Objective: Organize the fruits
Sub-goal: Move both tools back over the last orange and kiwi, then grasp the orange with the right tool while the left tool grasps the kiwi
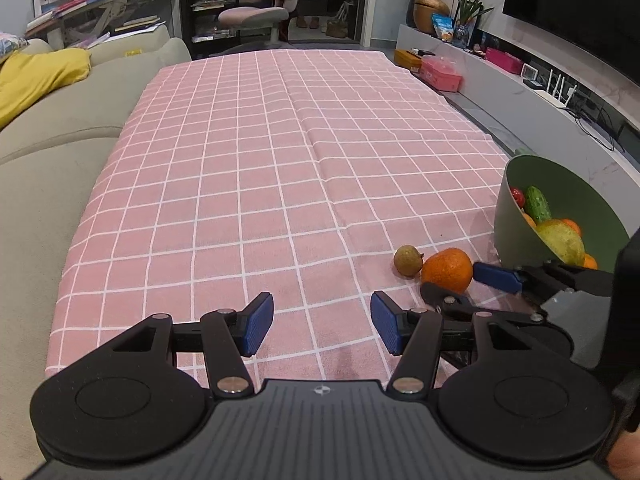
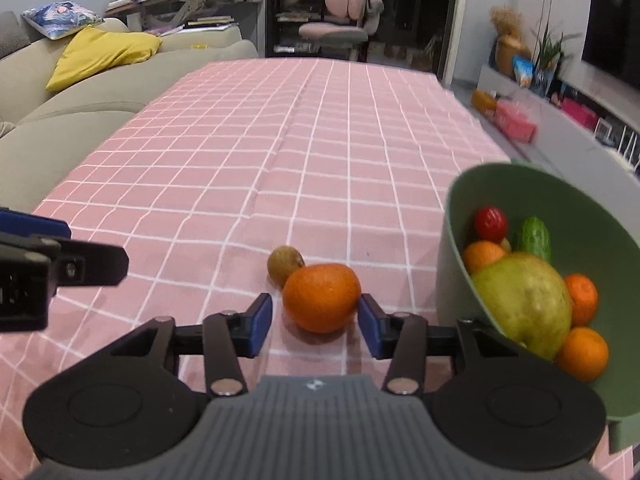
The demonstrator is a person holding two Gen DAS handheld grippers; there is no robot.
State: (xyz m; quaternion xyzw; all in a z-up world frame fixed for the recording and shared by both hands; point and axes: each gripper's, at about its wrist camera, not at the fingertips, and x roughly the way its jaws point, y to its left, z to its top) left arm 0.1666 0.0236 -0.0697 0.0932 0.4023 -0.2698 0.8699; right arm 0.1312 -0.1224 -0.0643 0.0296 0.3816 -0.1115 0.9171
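An orange [image 2: 322,297] lies on the pink checked tablecloth [image 2: 280,152], with a small brown kiwi-like fruit [image 2: 285,265] touching it behind. My right gripper [image 2: 315,326] is open, its blue pads on either side of the orange's near part, the right pad close to it. A green bowl [image 2: 452,208] at the right holds a large yellow-green fruit [image 2: 524,300], several oranges, a cucumber and a red fruit. My left gripper [image 1: 322,326] is open and empty over bare cloth, left of the orange [image 1: 447,270] and the bowl [image 1: 506,200].
A beige sofa [image 1: 48,152] with a yellow cushion runs along the table's left side. A low white TV unit [image 1: 532,108] with boxes and plants runs along the right. A pink chair [image 2: 340,24] stands beyond the table's far end.
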